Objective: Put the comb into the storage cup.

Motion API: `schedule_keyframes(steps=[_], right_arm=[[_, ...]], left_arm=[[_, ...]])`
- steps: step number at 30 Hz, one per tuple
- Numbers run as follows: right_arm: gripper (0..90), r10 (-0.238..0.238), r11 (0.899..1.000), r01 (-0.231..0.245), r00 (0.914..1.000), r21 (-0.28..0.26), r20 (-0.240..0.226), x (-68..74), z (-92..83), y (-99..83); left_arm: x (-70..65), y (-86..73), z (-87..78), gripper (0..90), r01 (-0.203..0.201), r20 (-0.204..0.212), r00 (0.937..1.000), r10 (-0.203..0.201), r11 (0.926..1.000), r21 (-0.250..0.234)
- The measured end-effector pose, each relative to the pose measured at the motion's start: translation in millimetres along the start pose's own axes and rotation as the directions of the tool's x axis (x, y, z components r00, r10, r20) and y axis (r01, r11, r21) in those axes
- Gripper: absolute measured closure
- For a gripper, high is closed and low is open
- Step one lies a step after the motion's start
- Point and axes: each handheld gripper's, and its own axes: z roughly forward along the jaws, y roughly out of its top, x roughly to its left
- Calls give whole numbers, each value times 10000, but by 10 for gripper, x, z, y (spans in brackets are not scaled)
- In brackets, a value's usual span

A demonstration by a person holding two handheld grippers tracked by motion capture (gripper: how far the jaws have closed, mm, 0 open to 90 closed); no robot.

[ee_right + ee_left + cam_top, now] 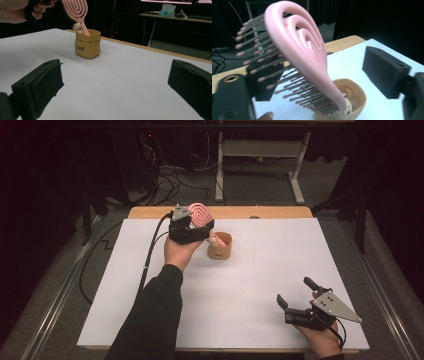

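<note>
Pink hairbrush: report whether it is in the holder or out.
In: the pink hairbrush stands handle-down in the tan holder, head leaning out.

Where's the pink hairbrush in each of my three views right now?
High view: pink hairbrush at upper centre-left, at the left tongs, its handle in the tan holder.
Left gripper view: brush head large, from top left down to centre, between the tongs' open jaws.
Right gripper view: top left, standing in the holder.
Shared landmark: the tan holder.

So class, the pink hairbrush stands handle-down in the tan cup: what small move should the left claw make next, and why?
Probably lift the left claw straight away. Its jaws are spread off the pink hairbrush, whose handle already sits in the tan cup.
</note>
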Motion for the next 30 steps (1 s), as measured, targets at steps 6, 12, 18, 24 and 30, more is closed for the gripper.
schedule_keyframes(steps=[6,12,18,24,30], right_arm=[[2,-9,10000,9,10000,6,6,1,1,-1],[2,7,10000,-7,10000,16,-16,1,5,-4],[2,-17,10000,17,10000,27,-30,7,9,-4],[2,-11,10000,11,10000,30,-22,5,7,-5],[2,-49,10000,49,10000,54,-14,6,12,-9]], left_arm=[[22,-1,-11,126,70,-4,10000,-70,9999,81],[44,-8,-18,54,173,-7,9999,-173,9997,197],[63,-7,-38,0,228,-49,9997,-227,9995,227],[85,-25,-57,0,267,-40,9996,-266,9993,267],[106,-34,-83,0,255,-70,9997,-253,9993,276]])
